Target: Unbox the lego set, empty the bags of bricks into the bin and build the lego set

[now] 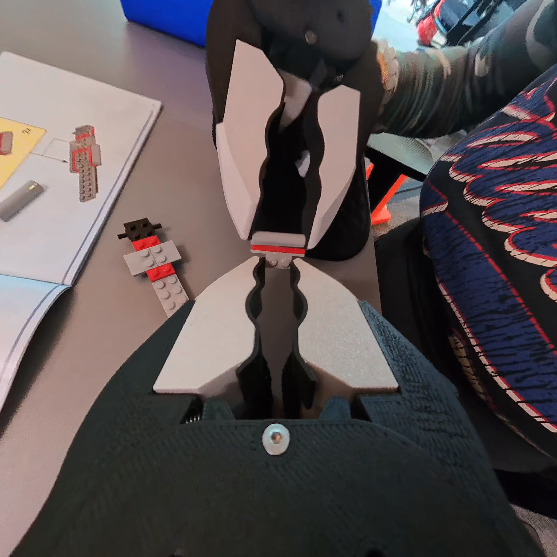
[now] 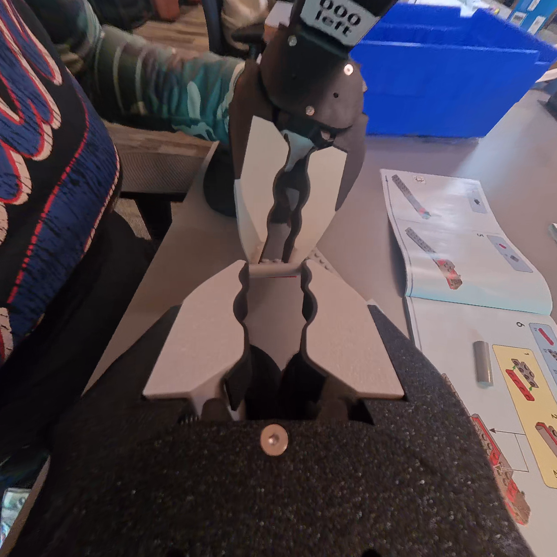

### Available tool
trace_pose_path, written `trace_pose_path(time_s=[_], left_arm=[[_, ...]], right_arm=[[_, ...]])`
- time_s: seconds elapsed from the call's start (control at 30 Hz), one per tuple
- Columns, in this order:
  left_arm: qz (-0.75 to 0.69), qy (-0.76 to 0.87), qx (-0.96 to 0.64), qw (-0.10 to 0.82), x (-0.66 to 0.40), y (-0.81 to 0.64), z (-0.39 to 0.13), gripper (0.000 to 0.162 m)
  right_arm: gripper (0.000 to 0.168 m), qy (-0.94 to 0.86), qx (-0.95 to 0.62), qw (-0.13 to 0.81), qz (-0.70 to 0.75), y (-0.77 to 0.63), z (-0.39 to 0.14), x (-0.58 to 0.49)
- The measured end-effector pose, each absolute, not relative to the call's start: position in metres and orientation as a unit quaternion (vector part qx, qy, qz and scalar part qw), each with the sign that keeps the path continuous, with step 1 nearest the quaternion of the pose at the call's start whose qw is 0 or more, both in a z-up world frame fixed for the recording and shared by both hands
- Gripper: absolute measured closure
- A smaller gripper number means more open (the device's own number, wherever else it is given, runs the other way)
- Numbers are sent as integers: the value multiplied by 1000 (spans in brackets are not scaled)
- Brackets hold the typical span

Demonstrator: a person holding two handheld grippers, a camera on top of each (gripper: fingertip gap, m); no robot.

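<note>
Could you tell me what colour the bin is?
Blue bin, clearest in the right wrist view.

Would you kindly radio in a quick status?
Left gripper shut on small grey plate. Right gripper shut on grey-and-red piece; pieces meeting. Partial build beside booklet. Nothing obstructing.

Left wrist view: camera behind own jaws, angled down over table edge, facing opposing right gripper (image 1: 278,238) tip to tip, very near. Right wrist view: mirror placement, facing left gripper (image 2: 272,259). Shared: small brick piece (image 1: 278,245) between both jaw tips, open instruction booklet (image 2: 470,247), blue bin (image 2: 446,75) beyond.
</note>
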State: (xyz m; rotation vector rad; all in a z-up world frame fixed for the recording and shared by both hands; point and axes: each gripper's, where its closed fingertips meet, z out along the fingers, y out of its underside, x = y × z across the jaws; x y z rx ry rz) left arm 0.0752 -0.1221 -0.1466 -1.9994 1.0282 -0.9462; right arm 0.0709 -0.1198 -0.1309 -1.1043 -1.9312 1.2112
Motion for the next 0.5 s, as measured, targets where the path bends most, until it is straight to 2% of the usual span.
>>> trace_pose_path(time_s=[0.2,0.5], left_arm=[[-391,357,-736,422,69,-117,-118,147],[-445,322,-707,445,59,-120,-103,147]], right_arm=[[135,-663,-413,321,536,-117,-102,63],[135,-653,-368,331,573,-120,-87,52]])
